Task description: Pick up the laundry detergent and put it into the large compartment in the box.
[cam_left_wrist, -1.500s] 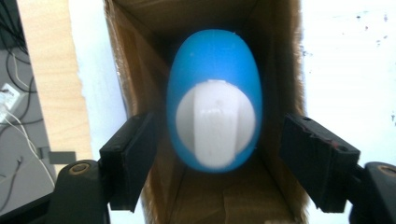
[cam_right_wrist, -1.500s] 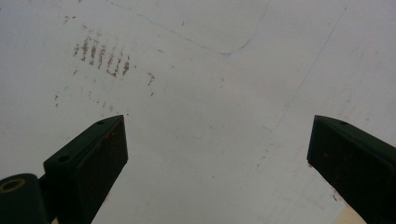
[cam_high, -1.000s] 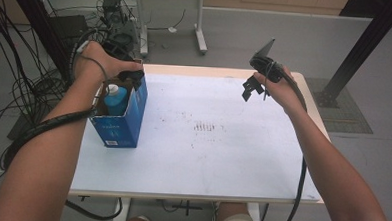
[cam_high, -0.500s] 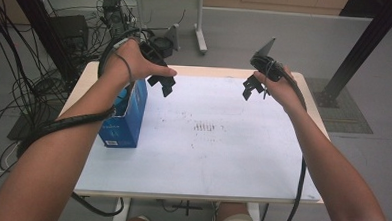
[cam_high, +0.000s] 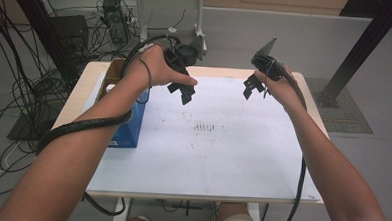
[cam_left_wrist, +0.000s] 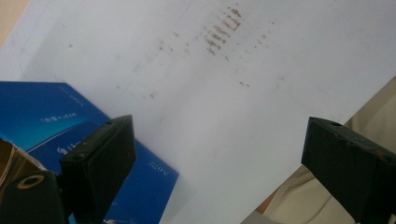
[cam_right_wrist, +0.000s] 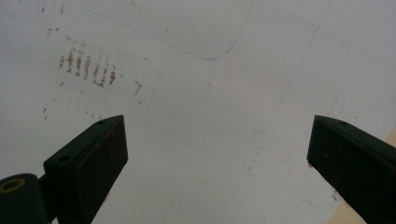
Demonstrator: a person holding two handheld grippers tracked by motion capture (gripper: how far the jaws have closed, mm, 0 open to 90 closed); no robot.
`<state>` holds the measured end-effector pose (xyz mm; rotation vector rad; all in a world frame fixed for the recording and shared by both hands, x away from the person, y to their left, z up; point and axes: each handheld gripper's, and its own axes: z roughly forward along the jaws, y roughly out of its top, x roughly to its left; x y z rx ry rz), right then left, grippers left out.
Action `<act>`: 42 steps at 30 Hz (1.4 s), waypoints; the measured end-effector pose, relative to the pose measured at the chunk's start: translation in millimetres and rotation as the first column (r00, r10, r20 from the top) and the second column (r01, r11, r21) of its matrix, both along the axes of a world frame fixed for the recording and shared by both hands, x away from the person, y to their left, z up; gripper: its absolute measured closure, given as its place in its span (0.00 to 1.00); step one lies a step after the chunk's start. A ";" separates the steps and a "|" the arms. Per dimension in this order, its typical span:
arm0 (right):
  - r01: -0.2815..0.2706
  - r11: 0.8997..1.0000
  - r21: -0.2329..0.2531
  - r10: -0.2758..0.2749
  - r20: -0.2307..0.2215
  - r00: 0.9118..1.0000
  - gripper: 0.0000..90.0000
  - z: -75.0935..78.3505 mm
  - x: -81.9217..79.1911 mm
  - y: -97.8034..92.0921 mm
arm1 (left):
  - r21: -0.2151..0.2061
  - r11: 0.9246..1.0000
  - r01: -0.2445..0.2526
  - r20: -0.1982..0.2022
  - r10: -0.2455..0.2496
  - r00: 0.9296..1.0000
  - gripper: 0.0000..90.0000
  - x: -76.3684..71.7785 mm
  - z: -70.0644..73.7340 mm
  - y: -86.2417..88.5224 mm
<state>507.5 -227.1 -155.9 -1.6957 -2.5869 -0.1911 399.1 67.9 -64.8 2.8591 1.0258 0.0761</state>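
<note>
A blue box (cam_high: pixel 128 130) is seen standing at the table's left edge, partly hidden under the left forearm, while the left gripper (cam_high: pixel 182 92) and right gripper (cam_high: pixel 249 88) are held above the white sheet (cam_high: pixel 222 156), both with jaws wide apart and nothing between them. In the left gripper view the box's printed blue face (cam_left_wrist: pixel 56 126) is shown just behind the left jaw, with brown smudges (cam_left_wrist: pixel 222 32) farther off. The sheet's middle and right side are left bare up to the wooden rim (cam_high: pixel 314 110).

Soft, even daylight throughout; the white table sheet (cam_high: pixel 222 151) reads bright without glare, shadows faint. The high view bends lines toward its 3 and 9 o'clock edges. Both gripper views look grainy, near jaws soft
</note>
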 end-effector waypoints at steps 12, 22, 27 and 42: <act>0.000 1.000 -0.003 0.000 -0.001 1.000 0.06 0.3 0.6 0.0 | -0.006 0.999 0.042 -0.014 -0.042 0.999 0.12 0.2 -3.4 -12.2; 0.002 1.000 -0.004 -0.002 -0.003 1.000 0.06 0.7 0.3 -1.3 | -0.005 0.999 0.043 -0.019 -0.043 0.999 0.12 0.7 -4.9 -12.8; 0.004 1.000 -0.004 -0.004 -0.001 1.000 0.06 0.7 -0.1 -0.7 | -0.006 0.999 0.043 -0.019 -0.044 0.999 0.12 0.2 -5.4 -12.3; 0.001 1.000 -0.006 -0.001 -0.001 1.000 0.06 2.0 -1.9 -0.4 | -0.015 0.999 0.042 -0.020 -0.043 0.999 0.12 -1.3 -4.5 -7.4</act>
